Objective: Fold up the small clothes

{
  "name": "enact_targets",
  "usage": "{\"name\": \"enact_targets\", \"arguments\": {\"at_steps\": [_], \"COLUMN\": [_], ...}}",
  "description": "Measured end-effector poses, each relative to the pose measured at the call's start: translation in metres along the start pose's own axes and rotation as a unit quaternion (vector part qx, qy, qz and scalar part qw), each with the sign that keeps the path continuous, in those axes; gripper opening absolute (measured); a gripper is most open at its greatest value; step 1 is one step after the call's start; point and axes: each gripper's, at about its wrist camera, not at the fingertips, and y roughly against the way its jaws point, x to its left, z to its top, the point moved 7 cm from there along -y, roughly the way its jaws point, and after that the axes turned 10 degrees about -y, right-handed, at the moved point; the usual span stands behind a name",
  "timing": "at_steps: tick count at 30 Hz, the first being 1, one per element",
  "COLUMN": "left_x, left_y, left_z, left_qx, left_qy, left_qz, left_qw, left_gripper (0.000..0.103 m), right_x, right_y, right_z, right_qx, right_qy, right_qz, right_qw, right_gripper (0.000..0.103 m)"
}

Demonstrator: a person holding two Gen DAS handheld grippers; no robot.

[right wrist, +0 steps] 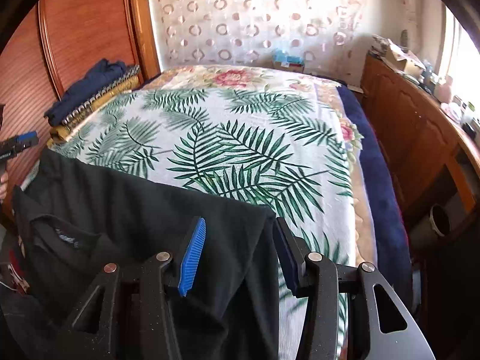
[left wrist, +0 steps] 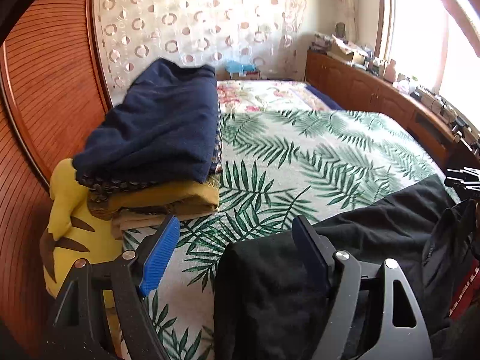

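Observation:
A black shirt (right wrist: 144, 210) lies spread across the near edge of the bed, collar with label at the left; it also shows in the left wrist view (left wrist: 360, 234). My left gripper (left wrist: 237, 234) is open, hovering over the shirt's left corner, the blue fingers (left wrist: 160, 252) apart and the cloth edge between them. My right gripper (right wrist: 240, 240) is open over the shirt's right corner, its blue fingers (right wrist: 193, 255) wide, cloth lying between them. The left gripper's tip (right wrist: 25, 139) shows at the left edge of the right wrist view.
A stack of folded clothes (left wrist: 159, 138), navy on top of mustard, sits on the bed's left side by the wooden wardrobe (left wrist: 45, 90), with a yellow plush (left wrist: 69, 231) beside it. The palm-leaf bedspread (right wrist: 240, 138) stretches ahead. A wooden cabinet (right wrist: 414, 138) runs along the right.

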Motion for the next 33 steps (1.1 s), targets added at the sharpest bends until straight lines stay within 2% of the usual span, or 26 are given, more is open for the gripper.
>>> {"name": "enact_targets", "arguments": {"at_steps": [6,9,19,30,31,32,33], "left_x": [0.0,-0.001,0.0,0.002,0.001,0.0,-0.002], "left_y": [-0.029,-0.035,-0.035,-0.036,-0.037,-0.037,-0.037], "left_z": [-0.025,-0.037,-0.047,-0.044,-0.043,-0.043,-0.042], "left_qx": [0.048,0.061,0.048,0.045,0.046,0.048,0.048], "left_qy": [0.008,0.011,0.02,0.021,0.02,0.016,0.013], "left_qz": [-0.012,-0.014,-0.019,-0.018,-0.019,-0.022,-0.026], "left_qw": [0.9987,0.998,0.9985,0.9986,0.9986,0.9985,0.9984], "left_gripper": [0.078,0.078,0.079,0.079,0.079,0.079,0.072], "right_x": [-0.011,-0.014,-0.011,-0.011,-0.011,-0.01,-0.007], "right_y": [-0.032,-0.032,-0.036,-0.039,-0.039,-0.039,-0.039], "right_z": [-0.002,-0.002,-0.006,-0.005,-0.005,-0.005,-0.005], "right_qx": [0.026,0.019,-0.002,-0.002,-0.001,0.0,0.001], "right_qy": [-0.01,-0.018,-0.018,-0.014,-0.012,-0.008,-0.002], "right_qz": [-0.014,-0.007,-0.015,-0.013,-0.013,-0.01,-0.004], "right_qw": [1.0,1.0,1.0,1.0,1.0,1.0,1.0], "right_gripper": [0.049,0.049,0.057,0.059,0.058,0.049,0.043]}}
